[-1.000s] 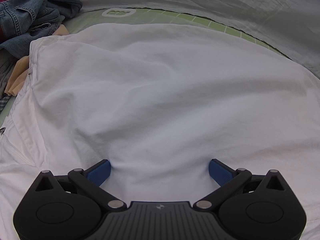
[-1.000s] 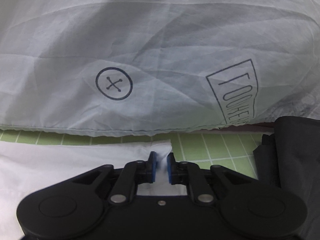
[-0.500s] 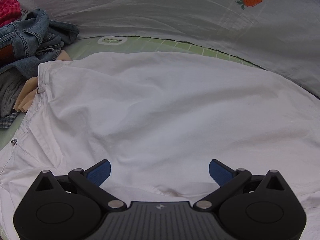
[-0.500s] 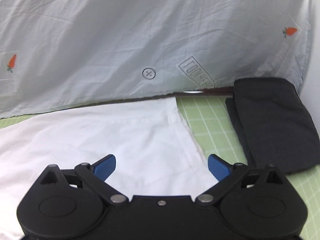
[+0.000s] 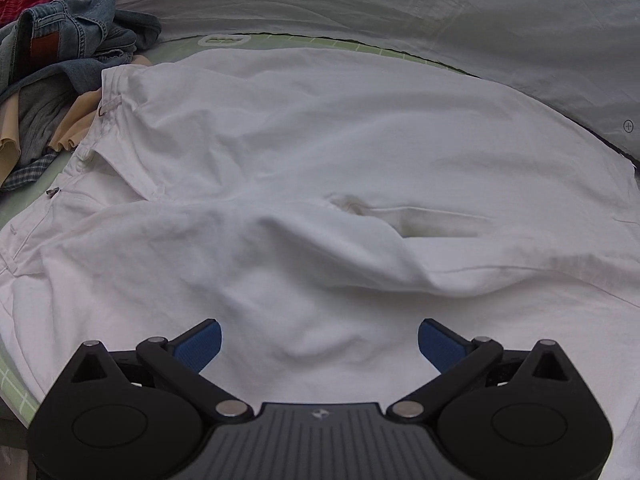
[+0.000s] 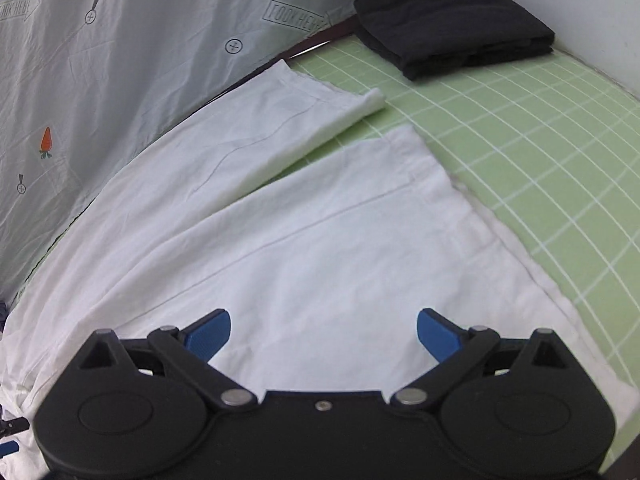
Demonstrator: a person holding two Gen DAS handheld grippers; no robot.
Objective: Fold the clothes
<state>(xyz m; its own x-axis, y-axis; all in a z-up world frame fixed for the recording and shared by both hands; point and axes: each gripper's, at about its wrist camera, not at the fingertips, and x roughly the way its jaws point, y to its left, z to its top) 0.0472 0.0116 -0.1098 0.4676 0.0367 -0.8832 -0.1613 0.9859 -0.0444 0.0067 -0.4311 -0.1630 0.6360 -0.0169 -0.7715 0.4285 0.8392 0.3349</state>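
Pulled back since a second ago: right hand-held gripper (image 6: 324, 334), then pinched on a corner of the white cloth, now spread wide with nothing between its blue pads, and looking down on both trouser legs. Likewise backed off, left hand-held gripper (image 5: 319, 344), jaws wide apart, gripping nothing, cloth merely lying below.

Largest first: grey printed sheet (image 6: 120, 60) filling the upper left of the right view and the top of the left view, one in all. Next, green gridded table (image 6: 520, 140), bare at the right of the right view. Then white trousers (image 5: 320, 140), one pair, spread flat over the table; waistband at the left edge of the left view, two legs (image 6: 320, 248) running to the hems at upper centre of the right view, so long axis from left hand to right hand. Far leg (image 6: 260, 136) lies against the sheet, near leg directly ahead of the right pads, a wedge of green between them. Probably next: near leg laid over far leg, with the left hand nearer the waist and crotch (image 5: 360, 208), the right hand nearer the hems.

Smaller: one folded black garment (image 6: 452, 16), upper right of the right view, well apart from the trousers. One heap of unfolded clothes (image 5: 60, 60), upper left of the left view, just beside the waistband; jeans, something red, beige and checked pieces, exact count unclear.
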